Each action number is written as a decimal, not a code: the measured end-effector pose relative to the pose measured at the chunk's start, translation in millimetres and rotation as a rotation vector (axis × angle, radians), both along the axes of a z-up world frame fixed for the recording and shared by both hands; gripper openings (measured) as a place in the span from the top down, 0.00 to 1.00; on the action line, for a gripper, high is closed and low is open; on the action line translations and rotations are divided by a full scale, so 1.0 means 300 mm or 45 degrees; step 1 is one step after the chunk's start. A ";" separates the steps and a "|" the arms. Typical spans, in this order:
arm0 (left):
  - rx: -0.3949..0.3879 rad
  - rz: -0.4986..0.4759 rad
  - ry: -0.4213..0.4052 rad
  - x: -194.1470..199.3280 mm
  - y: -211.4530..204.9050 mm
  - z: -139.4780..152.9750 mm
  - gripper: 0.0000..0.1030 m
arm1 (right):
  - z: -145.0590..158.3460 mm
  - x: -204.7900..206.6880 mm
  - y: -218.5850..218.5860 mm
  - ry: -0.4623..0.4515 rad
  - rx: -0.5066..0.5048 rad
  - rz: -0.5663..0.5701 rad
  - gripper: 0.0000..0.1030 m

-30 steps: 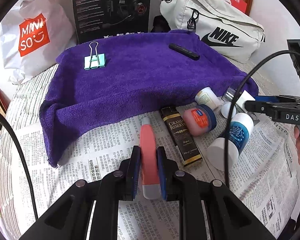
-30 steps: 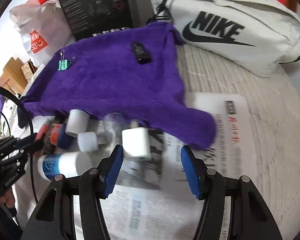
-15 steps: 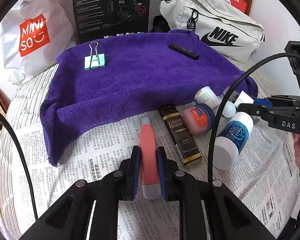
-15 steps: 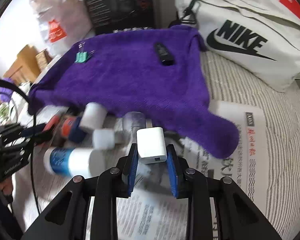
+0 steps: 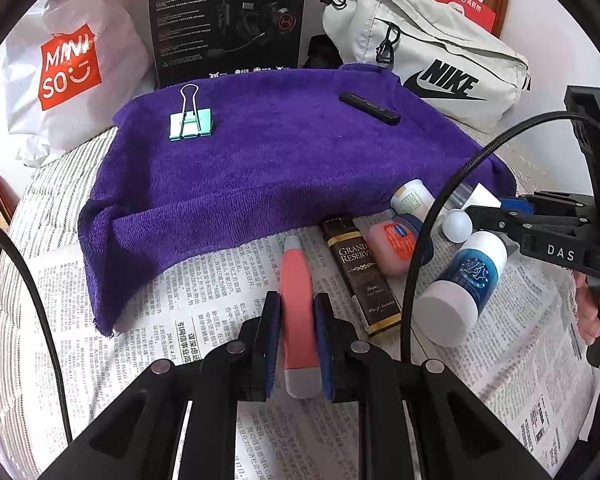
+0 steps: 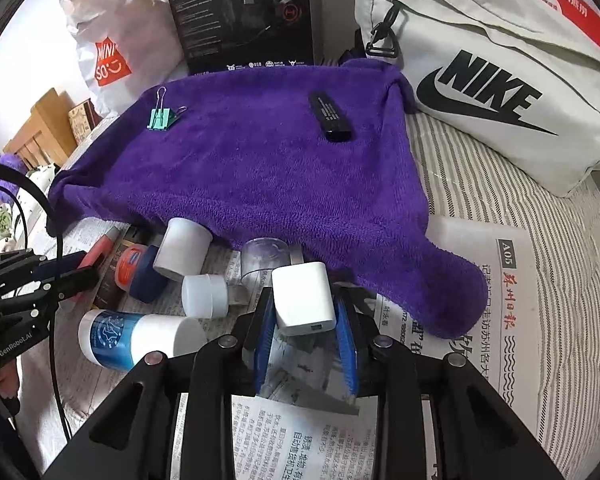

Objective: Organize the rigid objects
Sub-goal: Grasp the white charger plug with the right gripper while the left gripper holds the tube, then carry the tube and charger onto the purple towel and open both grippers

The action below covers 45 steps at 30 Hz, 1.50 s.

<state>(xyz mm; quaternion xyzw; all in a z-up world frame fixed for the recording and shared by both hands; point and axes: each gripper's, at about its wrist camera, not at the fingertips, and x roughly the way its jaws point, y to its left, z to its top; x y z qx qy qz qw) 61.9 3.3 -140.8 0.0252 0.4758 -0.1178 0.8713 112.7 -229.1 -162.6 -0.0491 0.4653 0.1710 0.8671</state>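
Ok so both my tongs are busy right now. The left gripper (image 5: 296, 344) is clamped on a pink tube (image 5: 298, 300), blue pads pressed flat on both of its sides, and the tube's tip points toward the purple towel (image 5: 280, 152). The tube sits over the newspaper (image 5: 204, 300); can't tell if it's touching the paper or lifted a bit.

The right gripper (image 6: 306, 336) is clamped on a white charger block (image 6: 304, 298), pads squeezing its 2 sides, USB port facing me. It's just in front of the towel's near edge, right beside a small white cap (image 6: 204, 295) and a clear lid (image 6: 266, 258).

On the towel there's a green binder clip (image 5: 190, 124) toward the back left and a black stick-shaped thing (image 5: 370, 108) toward the back right, well apart from each other.

The rest of the pile lies on the newspaper between my 2 grippers: a white and blue bottle (image 5: 462, 288) on its side, a dark Grand Reserve box (image 5: 360, 276), a pink jar with a blue lid (image 5: 392, 244), and a white bottle (image 6: 184, 248) tucked against the towel's edge.
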 end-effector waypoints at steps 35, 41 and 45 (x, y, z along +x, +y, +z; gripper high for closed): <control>-0.049 0.045 0.031 -0.018 0.028 0.020 0.84 | 0.032 -0.053 -0.063 0.000 0.061 -0.009 0.74; -0.030 0.050 0.011 -0.036 0.041 0.053 0.84 | 0.061 -0.074 -0.092 -0.003 0.103 -0.012 0.74; -0.058 0.030 -0.009 -0.049 0.050 0.088 0.84 | 0.093 -0.081 -0.100 -0.019 0.122 -0.002 0.74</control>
